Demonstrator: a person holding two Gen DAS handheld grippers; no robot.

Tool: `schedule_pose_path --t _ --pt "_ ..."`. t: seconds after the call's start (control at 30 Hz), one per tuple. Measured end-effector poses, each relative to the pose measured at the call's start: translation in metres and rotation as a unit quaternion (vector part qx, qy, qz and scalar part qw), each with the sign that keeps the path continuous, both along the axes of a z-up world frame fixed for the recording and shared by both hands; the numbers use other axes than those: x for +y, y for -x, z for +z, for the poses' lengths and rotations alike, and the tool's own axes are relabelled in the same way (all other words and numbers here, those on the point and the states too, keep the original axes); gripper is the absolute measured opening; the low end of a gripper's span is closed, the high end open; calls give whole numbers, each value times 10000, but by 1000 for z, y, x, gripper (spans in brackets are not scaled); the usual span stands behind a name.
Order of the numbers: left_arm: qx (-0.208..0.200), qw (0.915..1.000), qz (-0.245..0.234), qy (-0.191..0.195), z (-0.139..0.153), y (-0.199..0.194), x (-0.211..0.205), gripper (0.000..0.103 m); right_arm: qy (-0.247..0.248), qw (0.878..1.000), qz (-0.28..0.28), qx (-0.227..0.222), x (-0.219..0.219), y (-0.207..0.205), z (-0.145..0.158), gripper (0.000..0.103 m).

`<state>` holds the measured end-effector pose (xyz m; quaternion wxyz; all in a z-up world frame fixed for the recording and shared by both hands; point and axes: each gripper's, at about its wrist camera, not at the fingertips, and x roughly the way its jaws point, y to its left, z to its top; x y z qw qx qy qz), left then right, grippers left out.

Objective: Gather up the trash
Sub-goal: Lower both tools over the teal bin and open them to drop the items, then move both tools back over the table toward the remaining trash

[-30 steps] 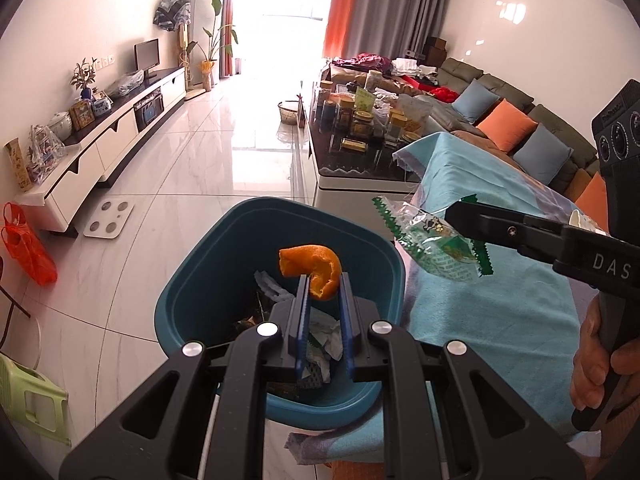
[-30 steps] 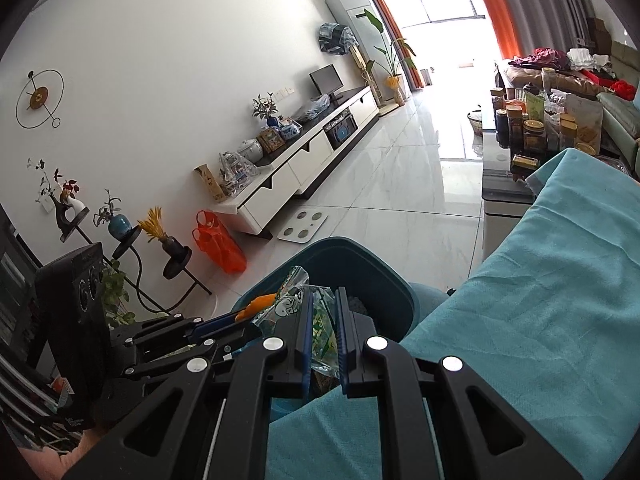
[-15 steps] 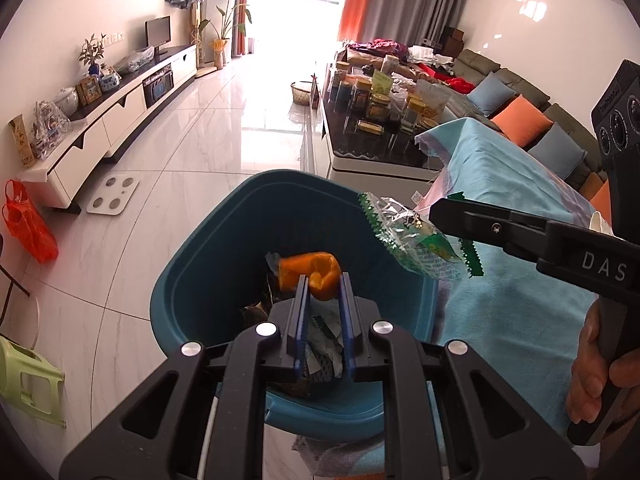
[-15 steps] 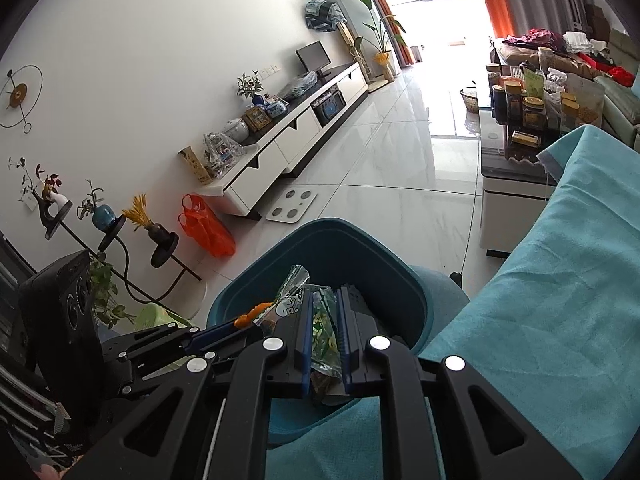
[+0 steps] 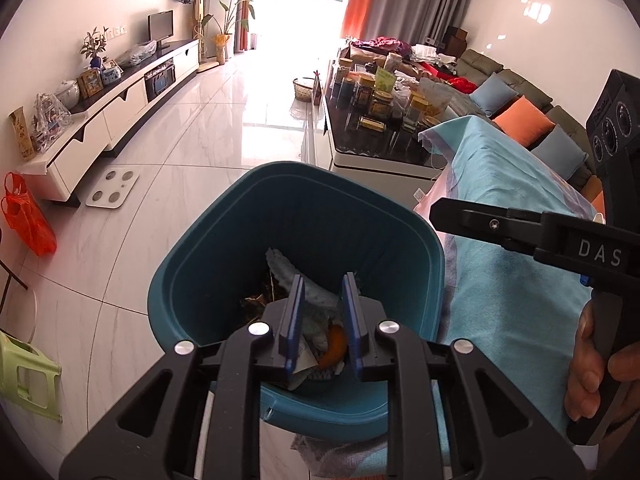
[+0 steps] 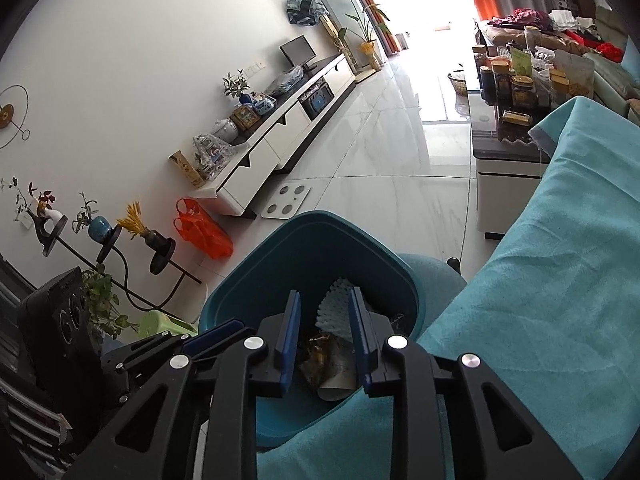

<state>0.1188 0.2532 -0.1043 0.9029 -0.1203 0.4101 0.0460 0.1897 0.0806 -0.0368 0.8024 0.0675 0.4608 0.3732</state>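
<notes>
Left gripper (image 5: 320, 304) and right gripper (image 6: 324, 320) over the teal bin (image 5: 224, 264), jaws opening, nothing between them. Orange peel (image 5: 336, 344) down among paper scraps (image 6: 336, 312) inside the bin, beside the cloth-covered desk (image 6: 552, 280).

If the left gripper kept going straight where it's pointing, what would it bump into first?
Probably the trash in the teal bin: the left gripper, jaws opening with nothing clamped, aims at the crumpled paper and orange peel there. Depth is hard to judge.
</notes>
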Motion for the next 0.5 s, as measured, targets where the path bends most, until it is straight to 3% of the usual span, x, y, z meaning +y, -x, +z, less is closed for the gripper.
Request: schedule_pose_path --t 0.27,0.5 --pt "-383 9992 -89 -94 20 14 -14 51 -103 9998 -122 -138 -30 9 8 25" --pt "-855 9948 -533 -117 45 30 -52 67 -198 9964 -323 -753 -86 39 36 35"
